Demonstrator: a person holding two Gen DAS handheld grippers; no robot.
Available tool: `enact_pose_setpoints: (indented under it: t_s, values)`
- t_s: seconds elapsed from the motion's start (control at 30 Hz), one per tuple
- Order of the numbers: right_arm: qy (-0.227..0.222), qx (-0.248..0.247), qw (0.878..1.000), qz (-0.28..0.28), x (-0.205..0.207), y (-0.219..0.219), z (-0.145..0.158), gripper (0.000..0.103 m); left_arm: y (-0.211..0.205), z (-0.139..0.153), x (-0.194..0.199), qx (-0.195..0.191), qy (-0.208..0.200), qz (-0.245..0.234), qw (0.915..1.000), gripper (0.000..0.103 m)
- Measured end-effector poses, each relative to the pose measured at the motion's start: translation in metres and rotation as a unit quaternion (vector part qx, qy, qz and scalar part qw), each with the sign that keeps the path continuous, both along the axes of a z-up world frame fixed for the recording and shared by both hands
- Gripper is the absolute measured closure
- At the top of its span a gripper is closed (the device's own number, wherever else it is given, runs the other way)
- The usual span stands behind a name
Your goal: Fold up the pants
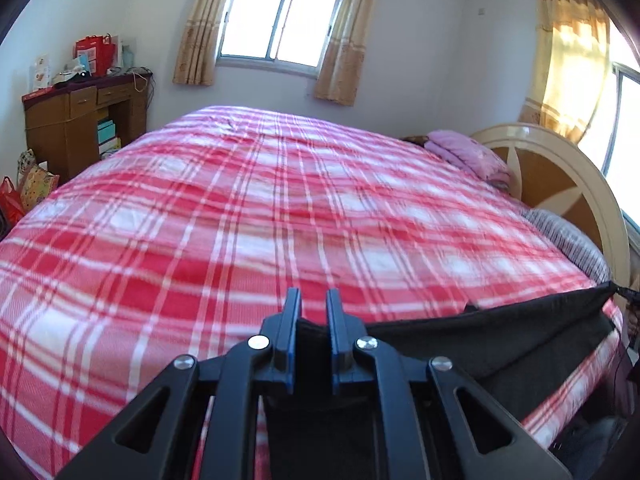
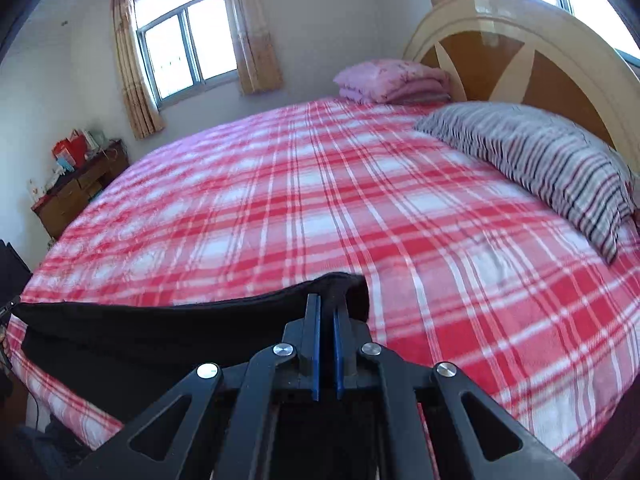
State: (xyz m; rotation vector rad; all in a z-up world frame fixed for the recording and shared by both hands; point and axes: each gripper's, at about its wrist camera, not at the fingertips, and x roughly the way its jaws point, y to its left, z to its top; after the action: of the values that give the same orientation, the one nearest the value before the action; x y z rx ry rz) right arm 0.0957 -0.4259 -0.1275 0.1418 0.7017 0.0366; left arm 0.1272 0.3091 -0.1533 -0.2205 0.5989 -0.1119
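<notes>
Bright daylight from blown-out windows (image 1: 280, 20); soft motion blur, fisheye-bent, dark-vignetted edges.

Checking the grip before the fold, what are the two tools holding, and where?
Both hold the black pants by one stretched edge: left tool at one end, right tool at the other.

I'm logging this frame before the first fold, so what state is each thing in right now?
Left tool: shut on the pants.
Right tool: shut on the pants.
Pants: black, held stretched between both tools above the bed's near edge.
Plaid bedspread: spread flat.
Striped pillow: lying by the headboard.
Pink quilt: folded.
Curtains: drawn open.
</notes>
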Motion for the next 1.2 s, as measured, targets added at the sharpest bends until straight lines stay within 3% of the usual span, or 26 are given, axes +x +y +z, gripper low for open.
enact_pose_setpoints:
  t_s: [0.23,0.4,0.47,0.5,0.53,0.67,0.8,0.87,1.0,1.13,1.2]
  values:
    - [0.094,-0.016,0.995,0.01,-0.015,-0.007,-0.034,0.096,0.003,-0.024,-0.042,0.033,0.01,-0.001,0.9994,0.086]
    - [0.086,-0.056,0.995,-0.001,-0.027,-0.007,-0.02,0.092,0.036,-0.031,-0.07,0.022,0.017,0.051,0.9983,0.086]
    - [0.077,-0.066,0.995,-0.011,-0.03,-0.007,-0.011,0.078,0.043,-0.03,-0.077,0.011,0.013,0.067,0.9976,0.086]
    - [0.072,-0.069,0.995,-0.016,-0.031,-0.008,-0.007,0.054,0.045,-0.029,-0.08,0.008,0.012,0.072,0.9973,0.086]
    - [0.068,-0.068,0.995,-0.019,-0.032,-0.007,-0.004,0.039,0.044,-0.03,-0.081,0.006,0.013,0.073,0.9972,0.086]
    - [0.056,-0.061,0.996,-0.023,-0.036,0.01,0.012,0.038,0.025,-0.028,-0.077,-0.001,0.024,0.041,0.9989,0.086]
    - [0.036,-0.094,0.994,0.039,-0.038,0.071,0.021,0.038,0.003,-0.031,-0.064,-0.002,0.054,0.016,0.9984,0.083]
    - [0.03,-0.117,0.988,0.093,-0.038,0.115,0.02,0.038,-0.003,-0.034,-0.061,-0.006,0.069,0.014,0.9975,0.07]
    - [0.042,-0.154,0.969,0.191,-0.037,0.2,-0.005,0.038,-0.007,-0.045,-0.058,0.01,0.09,0.031,0.9954,0.067]
    - [0.055,-0.203,0.94,0.268,-0.04,0.277,-0.044,0.038,-0.002,-0.052,-0.058,-0.018,0.09,0.04,0.995,0.067]
    - [0.054,-0.221,0.93,0.289,-0.041,0.301,-0.058,0.038,-0.003,-0.052,-0.058,-0.015,0.09,0.04,0.995,0.066]
